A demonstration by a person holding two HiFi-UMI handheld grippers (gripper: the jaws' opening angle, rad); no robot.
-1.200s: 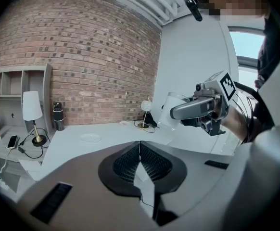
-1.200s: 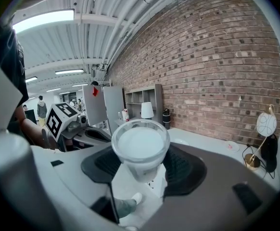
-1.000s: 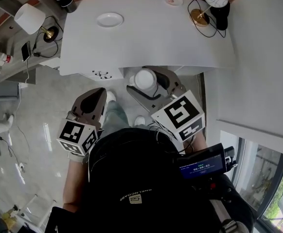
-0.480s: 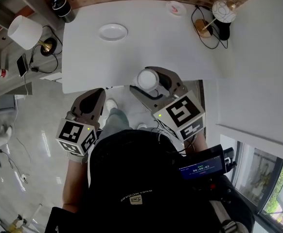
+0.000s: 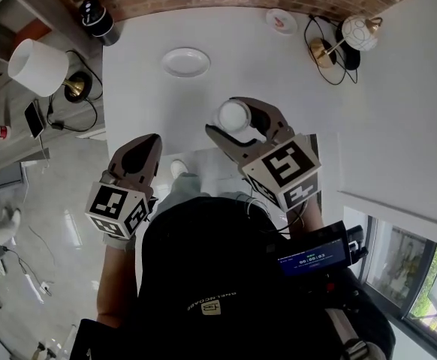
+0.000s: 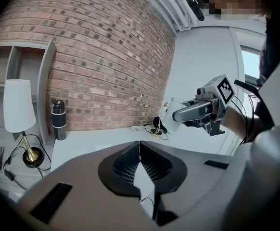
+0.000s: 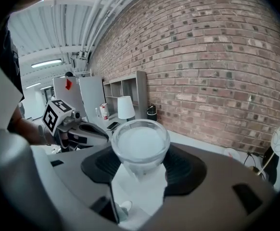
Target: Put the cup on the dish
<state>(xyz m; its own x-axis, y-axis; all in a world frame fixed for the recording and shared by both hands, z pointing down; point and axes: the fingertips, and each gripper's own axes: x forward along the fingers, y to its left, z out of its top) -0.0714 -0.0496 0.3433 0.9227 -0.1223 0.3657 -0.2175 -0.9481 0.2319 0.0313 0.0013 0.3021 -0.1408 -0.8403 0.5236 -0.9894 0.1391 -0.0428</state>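
Note:
A clear cup [image 5: 233, 115] with a whitish inside is held upright between the jaws of my right gripper [image 5: 238, 120], just over the near edge of the white table [image 5: 278, 81]. In the right gripper view the cup [image 7: 140, 146] fills the middle, clamped low on its body. The white dish [image 5: 185, 61] lies on the table farther back and to the left, with nothing on it. Over the floor, short of the table's near left corner, my left gripper [image 5: 138, 154] is shut and holds nothing; its jaws [image 6: 140, 163] meet.
A small plate [image 5: 281, 21] with something pink sits at the back right, beside a globe lamp [image 5: 362, 30] with a brass base and cables. A black bottle [image 5: 96, 15] stands at the back left corner. On a side shelf to the left stands a white-shaded lamp [image 5: 32, 66].
The table has come closer. My right gripper with the cup has gone from over the floor to over the table's near edge. The left gripper stays shut.

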